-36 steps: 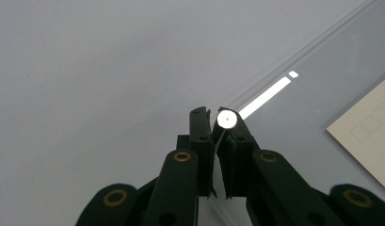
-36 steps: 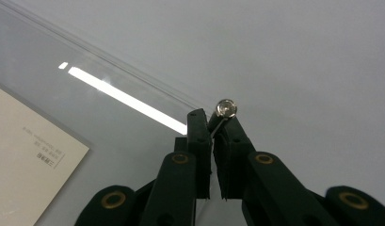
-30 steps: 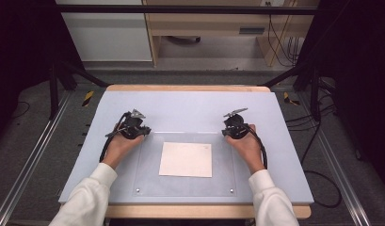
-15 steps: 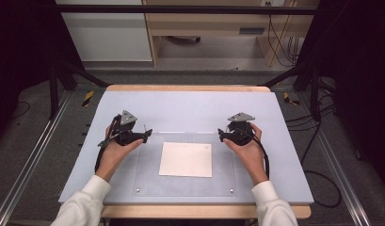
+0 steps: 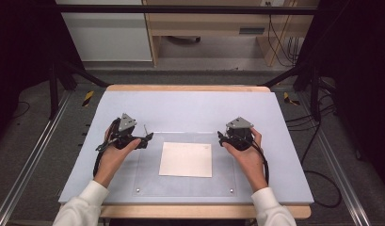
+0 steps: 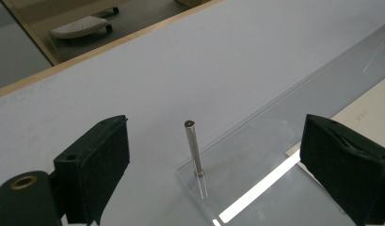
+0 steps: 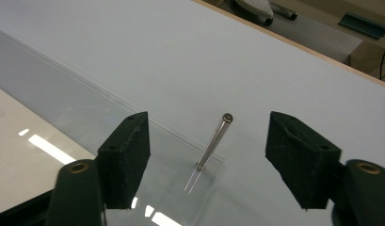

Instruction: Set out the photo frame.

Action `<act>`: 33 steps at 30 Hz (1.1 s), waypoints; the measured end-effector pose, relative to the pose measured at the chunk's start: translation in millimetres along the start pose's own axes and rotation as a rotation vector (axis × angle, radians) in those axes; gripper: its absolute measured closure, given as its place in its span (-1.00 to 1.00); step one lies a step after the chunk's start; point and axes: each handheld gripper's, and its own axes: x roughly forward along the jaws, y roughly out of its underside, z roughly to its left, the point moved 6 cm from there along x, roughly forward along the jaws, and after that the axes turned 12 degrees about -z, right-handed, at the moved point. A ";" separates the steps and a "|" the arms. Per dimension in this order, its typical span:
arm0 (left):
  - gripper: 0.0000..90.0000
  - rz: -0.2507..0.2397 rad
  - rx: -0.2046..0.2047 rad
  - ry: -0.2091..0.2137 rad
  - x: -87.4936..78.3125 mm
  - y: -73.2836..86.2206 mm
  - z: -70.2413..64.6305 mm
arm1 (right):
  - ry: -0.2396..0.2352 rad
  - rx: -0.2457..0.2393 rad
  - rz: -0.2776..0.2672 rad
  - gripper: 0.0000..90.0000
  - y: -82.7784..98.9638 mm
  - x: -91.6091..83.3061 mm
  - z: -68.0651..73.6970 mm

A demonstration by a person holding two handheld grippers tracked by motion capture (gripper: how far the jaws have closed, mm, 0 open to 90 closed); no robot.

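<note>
Currently the person's left hand (image 5: pixel 116 153) holds the left gripper (image 5: pixel 142 139) over the left part of the pale blue-grey table mat (image 5: pixel 190 106), just beside the near-left corner region of the clear acrylic plate (image 5: pixel 148 179) that lies flat on it. In the left gripper view its two black jaws stand wide apart with nothing between the pads, having just been opening; a thin upright steel pin (image 6: pixel 193 148) rises from the corner of the clear plate ahead of them, between the two jaws in the picture but untouched by either.

At the middle of the clear plate lies the cream rectangular sheet of paper (image 5: pixel 186 159), flat, between the two grippers and apart from both.

Further right, the right hand (image 5: pixel 246 155) holds the right gripper (image 5: pixel 221 137) at the plate's right side, pointing inward toward the sheet. In the right gripper view its jaws are parted, gripping nothing, though they have just been closing a little from a wider spread; a second slim steel pin (image 7: pixel 214 141) stands at another corner of the plate, in line with the gap and clear of both pads. A black cable (image 5: pixel 264 162) trails from this gripper along the forearm.
</note>
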 end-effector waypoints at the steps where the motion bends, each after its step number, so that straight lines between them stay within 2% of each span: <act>1: -0.73 0.000 0.000 0.000 0.0 0.0 0.0 | 0.000 0.000 0.000 -0.23 0.0 0.0 0.0; 4: -0.62 0.007 0.042 -0.014 -0.3 0.8 -4.6 | 0.023 -0.009 -0.013 0.00 1.2 -0.9 -0.4; 5: -0.53 0.007 0.042 -0.014 -0.3 0.8 -4.6 | 0.023 -0.009 -0.013 0.00 1.2 -0.9 -0.4; 7: -0.48 0.002 0.035 -0.027 0.9 0.6 -7.5 | 0.032 -0.006 -0.017 0.14 1.4 0.6 -0.5; 9: -0.33 0.012 0.040 -0.048 3.5 1.1 -8.6 | 0.049 -0.011 -0.017 0.23 1.4 3.6 -1.7; 10: -0.11 0.000 0.025 -0.064 7.0 0.9 -8.5 | 0.043 -0.001 -0.027 0.40 0.0 6.7 -1.9; 11: -0.01 0.000 0.025 -0.064 7.0 0.9 -8.5 | 0.039 0.006 -0.027 0.45 -0.7 8.6 -1.6; 12: 0.07 -0.014 0.005 -0.079 9.9 0.5 -8.0 | 0.039 0.010 -0.027 0.55 -1.3 9.9 -1.0; 13: 0.07 -0.010 -0.005 -0.088 12.0 1.1 -7.4 | 0.039 0.010 -0.027 0.55 -1.3 9.9 -1.0; 14: 0.26 -0.004 -0.022 -0.099 16.9 3.0 -6.0 | 0.047 0.015 -0.021 0.64 -1.5 12.5 -1.7; 17: 0.37 0.006 -0.035 -0.111 20.1 5.0 -4.2 | 0.058 0.034 -0.010 0.79 -0.6 14.7 -4.7; 19: 0.40 0.010 -0.058 -0.115 22.6 6.8 -3.0 | 0.055 0.032 -0.011 0.82 -0.3 15.3 -5.8; 22: 0.53 0.017 -0.052 -0.129 25.5 8.3 -0.5 | 0.051 0.041 -0.002 0.86 -0.9 15.7 -6.8; 26: 0.74 0.033 -0.070 -0.139 25.5 10.4 4.0 | 0.039 0.052 0.000 0.87 -1.6 15.9 -7.7; 33: 0.85 0.042 -0.072 -0.133 24.3 13.4 5.4 | 0.031 0.078 0.010 0.88 -2.4 16.5 -8.4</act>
